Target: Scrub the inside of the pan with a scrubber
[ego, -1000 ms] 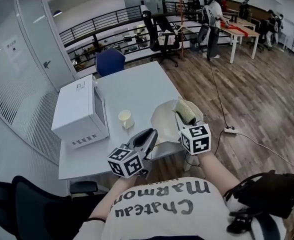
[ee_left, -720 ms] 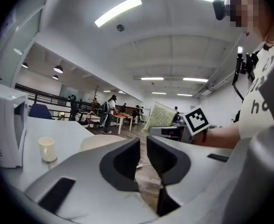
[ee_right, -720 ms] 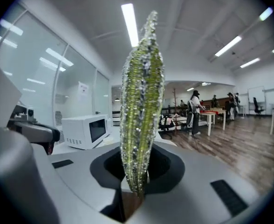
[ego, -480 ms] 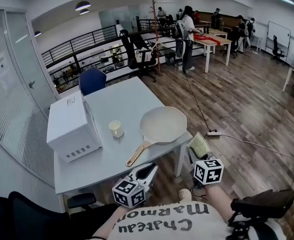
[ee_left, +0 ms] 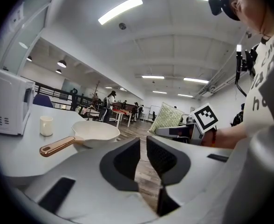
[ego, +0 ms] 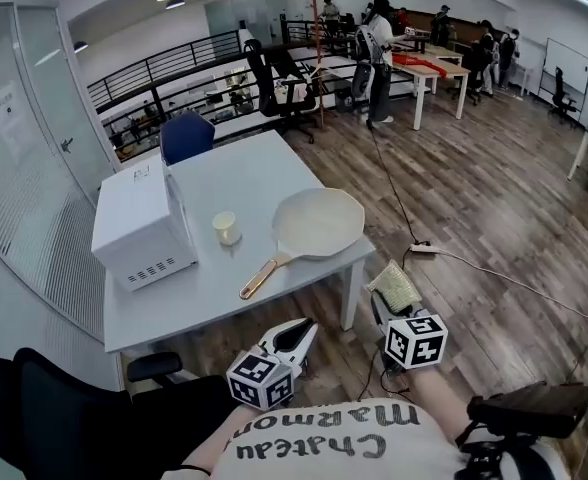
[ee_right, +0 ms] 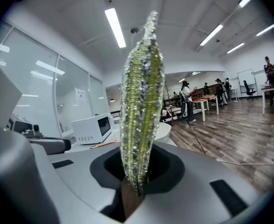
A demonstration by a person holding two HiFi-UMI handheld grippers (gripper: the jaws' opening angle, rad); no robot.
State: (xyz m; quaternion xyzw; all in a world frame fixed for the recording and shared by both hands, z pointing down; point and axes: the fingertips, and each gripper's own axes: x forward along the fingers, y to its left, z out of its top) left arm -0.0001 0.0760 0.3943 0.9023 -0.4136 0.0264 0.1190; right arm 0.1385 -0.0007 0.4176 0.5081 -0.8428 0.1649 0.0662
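The cream pan (ego: 319, 221) with its copper-coloured handle (ego: 257, 278) lies on the white table (ego: 184, 298) near the front right corner, with nothing touching it. Both grippers hang below the table's front edge, close to the person's body. My left gripper (ego: 302, 330) is shut with nothing between its jaws; in the left gripper view it (ee_left: 143, 146) points toward the pan (ee_left: 95, 132). My right gripper (ego: 386, 306) is shut on a yellow-green scrubber (ego: 395, 286), which stands upright between its jaws (ee_right: 139, 171) as a glittery scrubber (ee_right: 141, 97).
A white microwave (ego: 139, 223) stands at the table's left, with a small cream cup (ego: 226, 228) between it and the pan. A black chair (ego: 64, 418) is at the lower left. A cable (ego: 494, 273) runs across the wood floor. People stand at far tables.
Both grippers have drawn back from the table toward the body and sunk below its edge. The scrubber was over the pan and the left gripper at the handle; the pan now lies alone.
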